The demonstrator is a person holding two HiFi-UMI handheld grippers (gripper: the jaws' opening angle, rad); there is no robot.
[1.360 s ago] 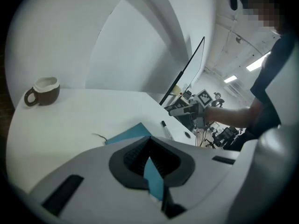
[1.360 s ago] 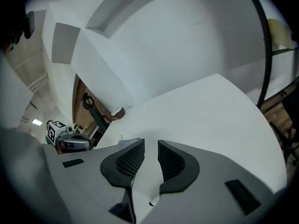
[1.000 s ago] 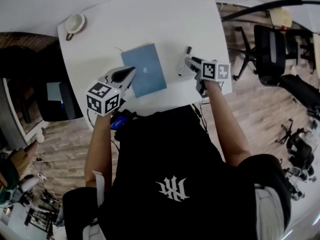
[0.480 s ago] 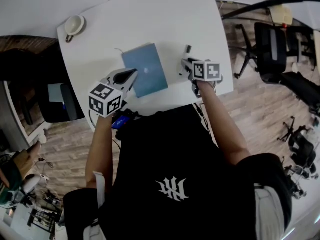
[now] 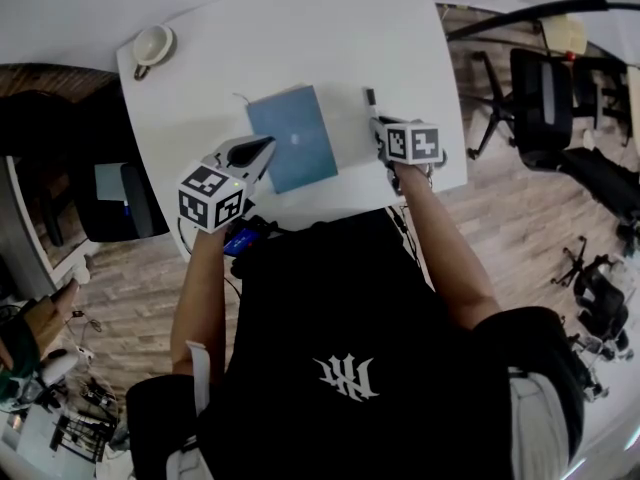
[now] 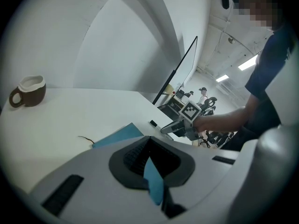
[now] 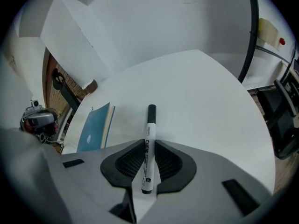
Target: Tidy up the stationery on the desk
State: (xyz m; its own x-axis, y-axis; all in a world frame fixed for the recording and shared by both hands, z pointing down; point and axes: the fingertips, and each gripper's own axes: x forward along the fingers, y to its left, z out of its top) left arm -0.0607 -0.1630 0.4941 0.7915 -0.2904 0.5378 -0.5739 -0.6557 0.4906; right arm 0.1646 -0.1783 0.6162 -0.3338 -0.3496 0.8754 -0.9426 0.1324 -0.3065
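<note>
Tidying is sitting at the pick-up stage on the smooth white round-cornered table (image 5: 300,38), which is filling the upper middle of the head view. The flat, matte blue-covered notebook (image 5: 292,138) with pale page edges is lying at its centre. The left tongs (image 5: 266,146) are pinching its lower-left corner, jaws together on the thin cover. The glossy brown-and-white ceramic cup (image 5: 151,46) is standing at the upper left, well apart. The slim white plastic marker (image 7: 148,139) with a black cap is pointing away just right of the notebook. The right tongs (image 5: 381,128) have just been closing, and their ribbed pads are gripping its barrel. A steady lift is probably coming next, without letting the round barrel roll.
</note>
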